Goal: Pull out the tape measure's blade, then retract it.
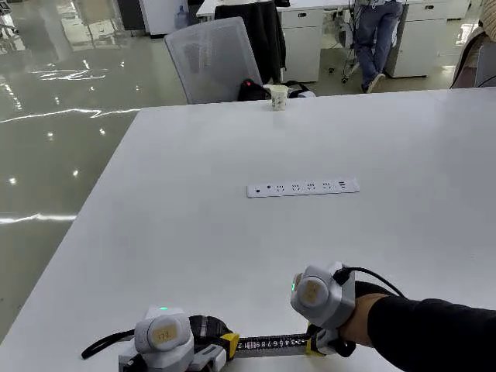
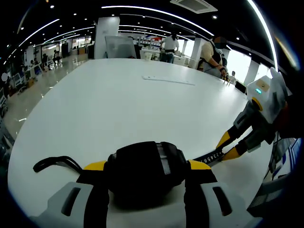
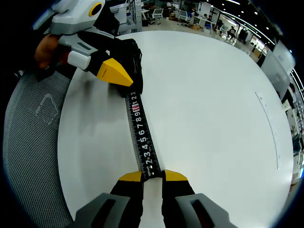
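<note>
Clamping black tape measure case [image 1: 208, 329] in left gripper [image 2: 147, 166], pinching tip of dark numbered blade [image 1: 271, 342] in right gripper [image 3: 152, 176], horizontal along head view's bottom.

Probably an open-plan office: a white desk [image 1: 194, 194] carrying a power strip [image 1: 302, 187], a mesh chair [image 1: 213, 60] at its far edge, white cabinets [image 1: 302, 46] beyond.

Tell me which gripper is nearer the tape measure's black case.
Left. The left gripper clamps the case between its jaws; the right gripper pinches the blade at its tip, an extended stretch away from the case.
</note>
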Motion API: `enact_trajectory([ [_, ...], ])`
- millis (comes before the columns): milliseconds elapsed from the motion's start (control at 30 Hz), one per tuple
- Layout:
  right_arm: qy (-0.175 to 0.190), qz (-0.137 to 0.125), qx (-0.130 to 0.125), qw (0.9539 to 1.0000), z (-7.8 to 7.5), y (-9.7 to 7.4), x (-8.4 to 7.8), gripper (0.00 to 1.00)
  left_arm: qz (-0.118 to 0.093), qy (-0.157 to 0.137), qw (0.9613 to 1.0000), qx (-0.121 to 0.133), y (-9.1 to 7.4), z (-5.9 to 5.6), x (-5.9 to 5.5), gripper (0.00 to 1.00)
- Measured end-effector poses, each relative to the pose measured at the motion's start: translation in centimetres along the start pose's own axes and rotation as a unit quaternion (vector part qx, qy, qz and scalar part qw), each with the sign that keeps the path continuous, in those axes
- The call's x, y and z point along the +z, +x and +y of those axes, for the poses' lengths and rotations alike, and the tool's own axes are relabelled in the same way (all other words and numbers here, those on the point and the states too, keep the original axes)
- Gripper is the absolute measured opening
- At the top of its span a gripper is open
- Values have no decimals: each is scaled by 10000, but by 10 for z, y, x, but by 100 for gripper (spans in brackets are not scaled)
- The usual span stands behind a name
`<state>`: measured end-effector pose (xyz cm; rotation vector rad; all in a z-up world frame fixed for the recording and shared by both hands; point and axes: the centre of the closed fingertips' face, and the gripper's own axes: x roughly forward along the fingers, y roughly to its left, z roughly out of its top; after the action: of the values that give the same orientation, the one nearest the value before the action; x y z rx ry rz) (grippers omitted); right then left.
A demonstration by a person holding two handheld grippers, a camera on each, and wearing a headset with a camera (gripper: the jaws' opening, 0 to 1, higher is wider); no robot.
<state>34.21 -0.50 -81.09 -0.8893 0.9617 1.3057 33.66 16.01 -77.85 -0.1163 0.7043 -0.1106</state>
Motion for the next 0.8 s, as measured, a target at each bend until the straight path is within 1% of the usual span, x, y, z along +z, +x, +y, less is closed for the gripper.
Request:
enact_trajectory([
  [567, 5, -46, 2, 10000, 0, 1, 5, 11, -5, -3, 10000, 2, 0, 0, 0, 59],
  [667, -102, -65, 35, 9999, 0, 2, 7, 11, -3, -5, 10000, 1, 0, 0, 1, 59],
  [733, -84, -102, 62, 9999, 0, 1, 7, 11, -3, -7, 10000, 0, 0, 0, 1, 59],
  [800, -146, -110, 68, 9998, 1, 2, 8, 11, -1, -6, 10000, -1, 0, 0, 1, 59],
])
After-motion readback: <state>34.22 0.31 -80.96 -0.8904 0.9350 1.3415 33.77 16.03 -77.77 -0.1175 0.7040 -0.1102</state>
